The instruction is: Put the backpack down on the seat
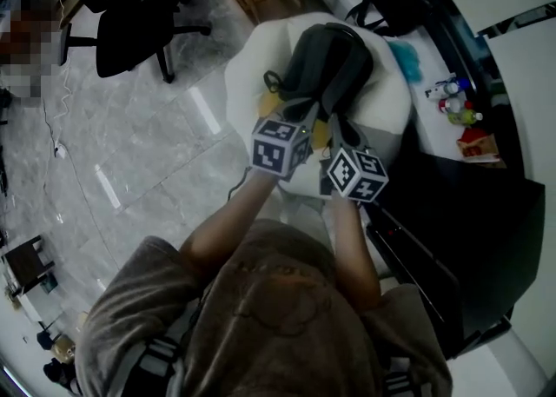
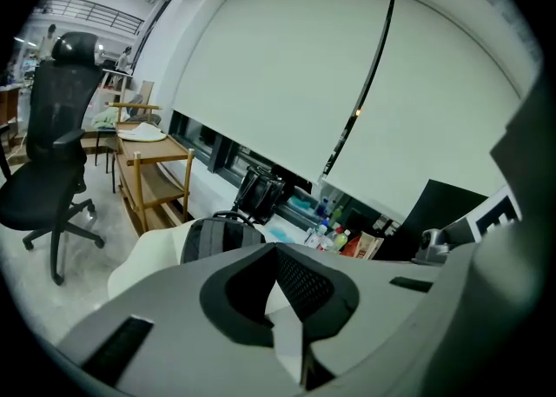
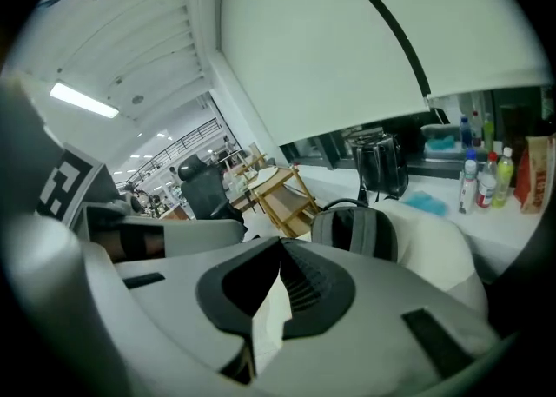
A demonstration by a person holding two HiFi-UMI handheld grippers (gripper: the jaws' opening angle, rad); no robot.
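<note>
Head view: backpack (image 1: pixel 326 61) lies on the white seat (image 1: pixel 252 65), upper centre, with left tongs (image 1: pixel 291 130) and right tongs (image 1: pixel 345 145) just below it.
Left gripper view: tongs clenched, empty, backpack ahead at centre left.
Right gripper view: same, clenched on nothing.
Placement looks done; only backing off is left.

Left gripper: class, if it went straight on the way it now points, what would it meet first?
Probably the backpack lying on the white seat, just past the shut tongs of the left gripper; depth is hard to judge.
</note>
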